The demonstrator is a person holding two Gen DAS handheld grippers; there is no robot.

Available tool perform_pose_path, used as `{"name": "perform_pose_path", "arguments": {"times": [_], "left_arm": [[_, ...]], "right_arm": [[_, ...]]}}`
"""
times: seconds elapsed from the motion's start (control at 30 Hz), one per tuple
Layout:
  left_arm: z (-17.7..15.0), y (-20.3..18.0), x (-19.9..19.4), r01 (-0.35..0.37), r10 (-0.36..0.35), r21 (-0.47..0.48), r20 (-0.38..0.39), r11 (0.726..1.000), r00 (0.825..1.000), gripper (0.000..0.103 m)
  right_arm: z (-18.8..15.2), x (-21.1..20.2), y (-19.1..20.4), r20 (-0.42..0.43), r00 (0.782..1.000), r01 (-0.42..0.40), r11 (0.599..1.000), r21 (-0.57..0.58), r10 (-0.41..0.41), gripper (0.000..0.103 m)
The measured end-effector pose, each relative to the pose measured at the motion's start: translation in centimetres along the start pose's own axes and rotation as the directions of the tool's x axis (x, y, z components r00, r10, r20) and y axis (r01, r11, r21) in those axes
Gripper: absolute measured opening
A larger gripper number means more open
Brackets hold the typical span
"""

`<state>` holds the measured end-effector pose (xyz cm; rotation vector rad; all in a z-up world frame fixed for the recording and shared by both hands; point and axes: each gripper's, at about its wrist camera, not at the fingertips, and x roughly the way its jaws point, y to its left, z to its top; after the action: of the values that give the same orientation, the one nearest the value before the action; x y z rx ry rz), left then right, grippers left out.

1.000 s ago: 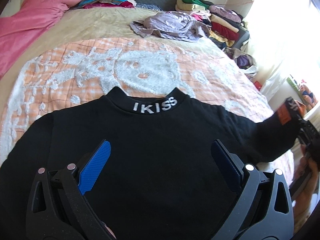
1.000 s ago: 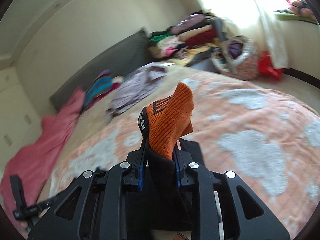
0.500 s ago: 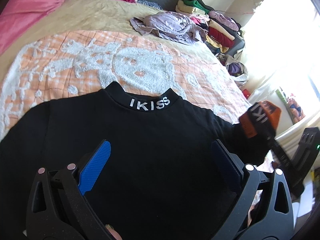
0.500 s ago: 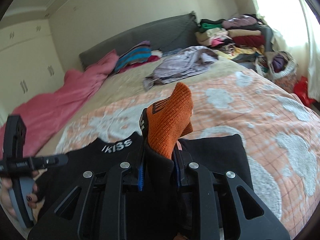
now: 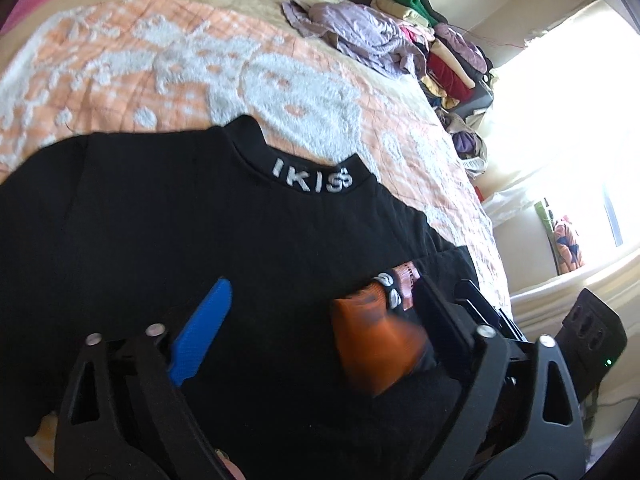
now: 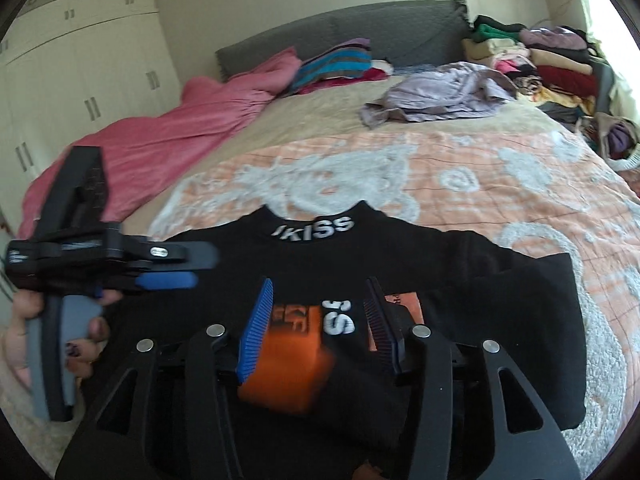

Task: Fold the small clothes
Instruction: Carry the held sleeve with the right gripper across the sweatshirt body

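Peach quilted bed (image 6: 500, 208), black sweater (image 6: 440, 264)

- Bed (image 6: 460, 148) fills both views, grey headboard (image 6: 320, 36) at far end.
- Orange-and-white patterned quilt (image 6: 480, 200) covers near part of bed; beige cover (image 6: 312, 116) beyond it.
- Black sweater (image 6: 460, 272) lies flat on quilt, collar lettering facing away from cameras, right sleeve folded across chest with orange cuff (image 6: 288, 368) on top.
- Crumpled lilac garment (image 6: 440, 94) on beige cover, well apart from sweater.
- Pink blanket (image 6: 180, 128) bunched along left edge of bed.
- Striped folded clothes (image 6: 336, 62) near headboard, just beside pink blanket.
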<state>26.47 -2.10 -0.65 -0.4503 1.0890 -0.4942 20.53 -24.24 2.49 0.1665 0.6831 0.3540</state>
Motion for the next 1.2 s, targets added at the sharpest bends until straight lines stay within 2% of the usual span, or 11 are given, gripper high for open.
{"name": "perform_pose_path", "arguments": {"times": [0.1,0.2,0.3,0.4,0.5,0.53,0.57,0.77,0.9,1.07,1.2], "left_arm": [[-0.6,-0.3,1.1,0.010,-0.010,0.012,-0.032,1.000,0.999,0.065],[-1.4,-1.0,2.6,0.030,-0.027,0.028,-0.076,0.999,0.997,0.057],[-2.1,-2.0,4.6,0.039,-0.034,0.044,-0.115,0.998,0.993,0.056],[-2.6,-2.5,5.7,0.012,-0.005,0.067,-0.106,0.998,0.994,0.055],[-2.8,-3.4,6.1,-0.001,0.010,0.104,-0.081,0.995,0.997,0.020],[-2.9,-3.4,6.2,0.010,-0.002,0.108,-0.074,0.994,0.997,0.012],[-2.9,-3.5,6.2,0.028,-0.021,0.109,-0.070,0.994,0.997,0.009],[-2.5,-5.2,4.0,0.055,-0.053,0.173,-0.016,0.983,0.998,0.005],[-1.9,-6.8,0.4,0.055,-0.071,0.222,0.065,0.974,0.995,0.004],[-1.6,-6.8,-3.6,0.075,-0.100,0.207,0.113,0.975,0.989,0.004],[-1.6,-5.6,-5.6,0.031,-0.060,0.184,0.156,0.983,0.986,0.004]], "right_arm": [[0.2,-1.0,-0.8,0.013,1.000,-0.016,0.999,0.039,0.016,0.047],[0.3,-2.2,-2.9,0.029,0.999,0.035,0.995,0.089,-0.038,0.047],[0.2,-3.6,-5.3,0.047,0.996,0.066,0.985,0.159,-0.074,0.047],[0.1,-4.9,-6.9,0.069,0.993,0.079,0.975,0.208,-0.095,0.047],[0.1,-6.4,-8.4,0.092,0.988,0.103,0.966,0.237,-0.128,0.047],[0.2,-6.7,-8.8,0.097,0.986,0.110,0.963,0.247,-0.137,0.047],[0.2,-7.0,-9.2,0.101,0.984,0.114,0.960,0.256,-0.144,0.047],[-0.1,-8.9,-12.5,0.113,0.973,0.152,0.927,0.343,-0.202,0.047],[-0.5,-9.7,-14.0,0.111,0.964,0.186,0.909,0.372,-0.242,0.048],[-0.7,-9.7,-14.7,0.101,0.967,0.177,0.901,0.396,-0.234,0.048],[-0.5,-9.1,-14.6,0.089,0.970,0.176,0.903,0.393,-0.227,0.048]]}}
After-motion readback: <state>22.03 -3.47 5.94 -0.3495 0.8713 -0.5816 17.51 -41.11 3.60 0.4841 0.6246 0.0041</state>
